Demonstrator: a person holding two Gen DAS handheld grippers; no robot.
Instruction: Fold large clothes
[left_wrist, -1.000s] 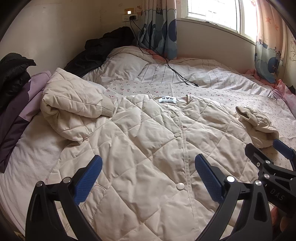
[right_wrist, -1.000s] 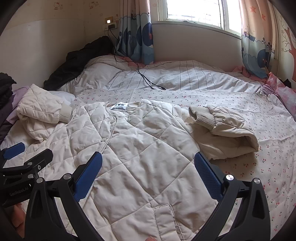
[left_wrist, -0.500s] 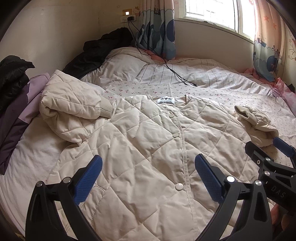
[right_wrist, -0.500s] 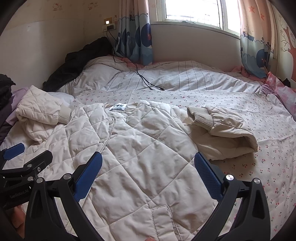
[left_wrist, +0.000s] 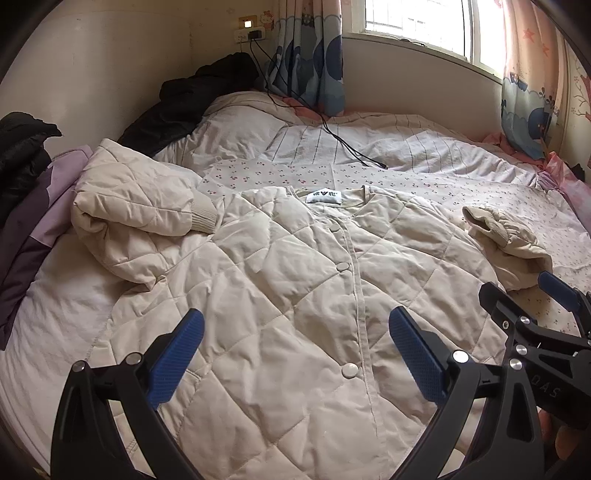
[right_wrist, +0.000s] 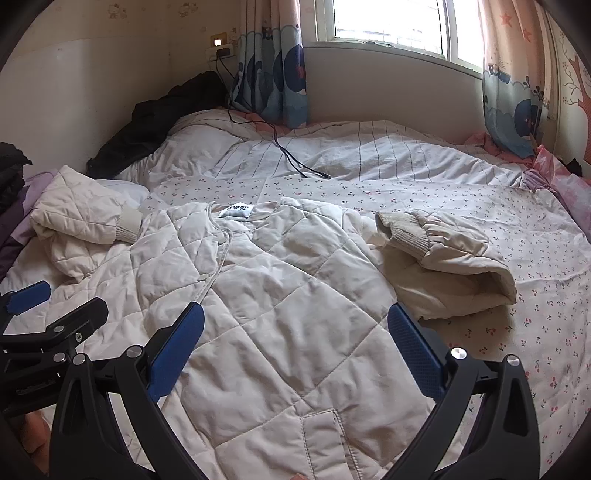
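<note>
Over the last second both cameras have drawn slightly back and up: the cream quilted snap-front jacket (left_wrist: 295, 288) sits a little lower and smaller in each view, yet nothing on it has shifted. That suggests folding has not begun; the person seems to be lining up a first grasp.

The jacket lies front-up on the bed with the cherry-print sheet (right_wrist: 498, 229), collar and white label away from the cameras, hem nearest them. Its two ribbed-cuff sleeves are bunched out at the sides, one at the left (left_wrist: 140, 221), one at the right (right_wrist: 443, 258).

The left gripper (left_wrist: 295, 347) has its jaws spread wide over the button placket, pinching nothing; the right gripper (right_wrist: 295, 343) is likewise spread over the right front panel. Whether either touches the fabric is hard to tell, but they appear to hover above it.
</note>
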